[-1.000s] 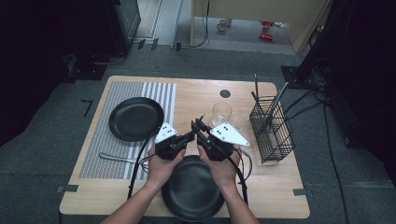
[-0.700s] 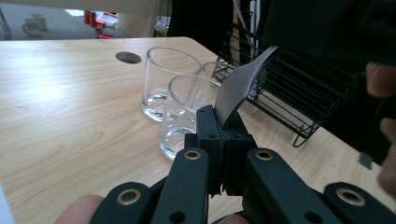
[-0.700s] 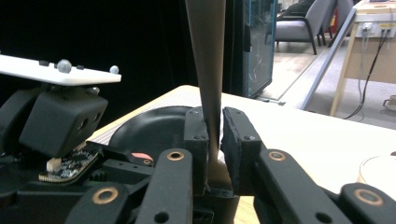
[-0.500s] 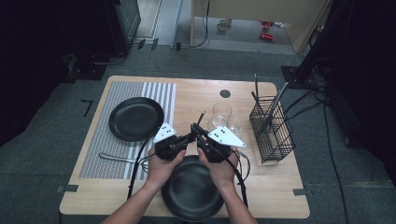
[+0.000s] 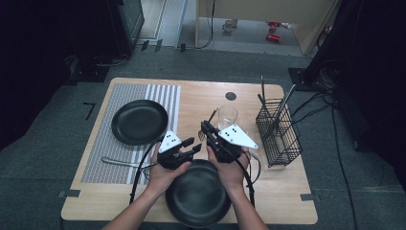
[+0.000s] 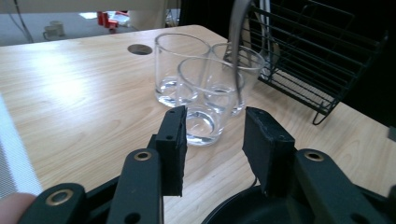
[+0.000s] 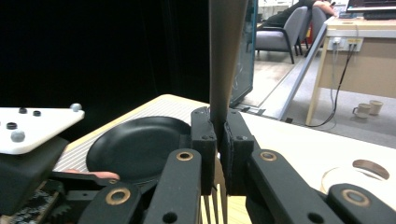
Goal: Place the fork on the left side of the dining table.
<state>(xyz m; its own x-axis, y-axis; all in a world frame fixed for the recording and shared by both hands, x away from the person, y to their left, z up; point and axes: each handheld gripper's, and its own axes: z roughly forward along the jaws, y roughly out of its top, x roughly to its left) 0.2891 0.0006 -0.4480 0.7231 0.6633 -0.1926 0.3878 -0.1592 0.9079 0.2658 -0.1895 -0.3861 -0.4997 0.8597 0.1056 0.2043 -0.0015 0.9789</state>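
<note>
A metal fork [image 7: 226, 56] stands upright with my right gripper [image 7: 218, 154] shut on its neck. Its tines [image 7: 215, 205] hang below the jaws and its thin handle [image 5: 212, 115] rises in the high view. This right gripper [image 5: 205, 127] hovers just left of a cluster of clear glasses [image 5: 226, 116] near mid-table. My left gripper [image 5: 194, 143] is open and holds nothing. Along its jaws [image 6: 212, 140] I see the glasses [image 6: 205, 93] a short way ahead, with the blurred fork handle [image 6: 238, 28] in front of them.
A black plate [image 5: 196, 191] lies at the front edge under both hands. Another black plate [image 5: 139, 121] rests on a striped mat [image 5: 163, 96], with a utensil [image 5: 115, 163] on the mat's near part. At the right is a wire basket [image 5: 277, 132] holding utensils.
</note>
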